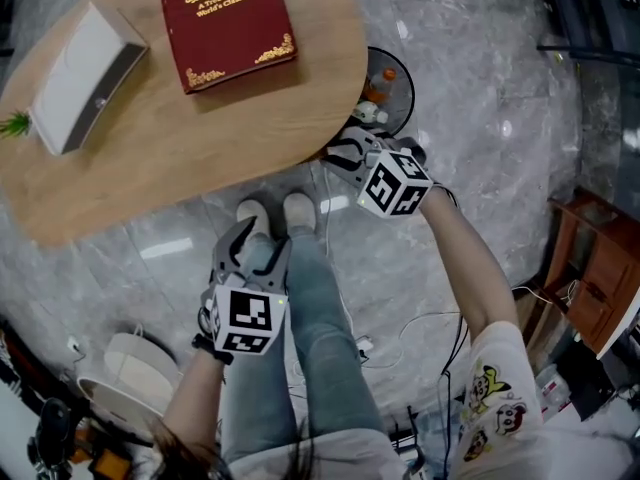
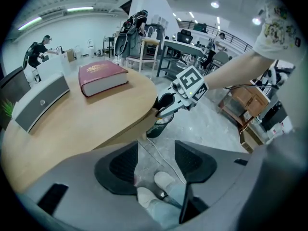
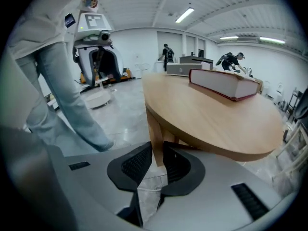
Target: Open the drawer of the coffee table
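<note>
The round wooden coffee table point(image 1: 200, 138) fills the upper left of the head view. My right gripper point(image 1: 340, 156) reaches under its near right edge. In the right gripper view a vertical wooden panel point(image 3: 156, 146) hangs below the tabletop point(image 3: 216, 119) and stands between the jaws of the right gripper point(image 3: 156, 160), with both pads pressed on it. Whether this panel is the drawer's front I cannot tell. The left gripper view shows that gripper point(image 2: 162, 106) up against the table's underside. My left gripper point(image 1: 252, 240) hangs open above the person's shoes point(image 2: 159, 182), holding nothing.
A red book point(image 1: 225, 18) and a white-and-grey box point(image 1: 85, 78) lie on the table. A black round bin point(image 1: 390, 78) stands beside the table near my right gripper. A wooden cabinet point(image 1: 595, 268) is at the right, a white round object point(image 1: 130, 368) at lower left.
</note>
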A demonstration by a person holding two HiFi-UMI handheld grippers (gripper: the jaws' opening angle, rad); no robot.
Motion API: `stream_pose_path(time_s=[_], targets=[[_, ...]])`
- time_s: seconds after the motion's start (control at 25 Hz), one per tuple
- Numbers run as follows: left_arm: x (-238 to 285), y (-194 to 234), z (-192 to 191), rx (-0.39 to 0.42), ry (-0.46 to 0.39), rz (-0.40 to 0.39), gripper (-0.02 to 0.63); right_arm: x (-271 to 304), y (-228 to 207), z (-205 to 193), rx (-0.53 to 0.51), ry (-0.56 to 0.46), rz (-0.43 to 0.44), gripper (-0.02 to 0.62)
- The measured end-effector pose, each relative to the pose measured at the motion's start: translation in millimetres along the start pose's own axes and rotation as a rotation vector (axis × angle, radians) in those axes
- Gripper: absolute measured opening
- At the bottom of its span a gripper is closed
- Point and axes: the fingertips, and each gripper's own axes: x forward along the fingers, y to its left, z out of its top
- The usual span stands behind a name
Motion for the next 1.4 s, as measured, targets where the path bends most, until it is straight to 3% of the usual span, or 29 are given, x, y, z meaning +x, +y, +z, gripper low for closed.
stream_pose_path(time_s=[0.24, 0.52, 0.64, 0.92, 1.24, 1.4], targets=[[5.9, 7.1, -1.8, -0.021, 0.014, 0.024, 0.23, -3.0, 11.2, -1.2, -0.161, 0.056, 0.064, 0.058], [11.1, 24.2, -3.1, 0.056, 0.037, 0.07, 0.23, -7.1, 34.2, -6.2, -0.253, 0.1, 0.14, 0.057], [16.5, 32.2, -9.4, 0.155, 0.08, 0.083, 0.23, -7.7, 44.9, -9.2, -0.245, 0.103, 0.148, 0.057], [27.4, 57.2, -38.7, 0.483, 0.233, 0.116, 0.23, -8.6, 52.1, -11.1, -0.253, 0.124, 0.154, 0.057], [47.6, 73.4, -57.9, 0.639, 0.342, 0.159, 0.229, -8.9, 52.0, -11.7, -0.253, 0.142, 0.15, 0.057], [57.3, 83.7, -61.8, 0.712, 0.383, 0.205, 0.186, -8.2, 52.4, -11.9, -0.256, 0.157, 0.152, 0.057]])
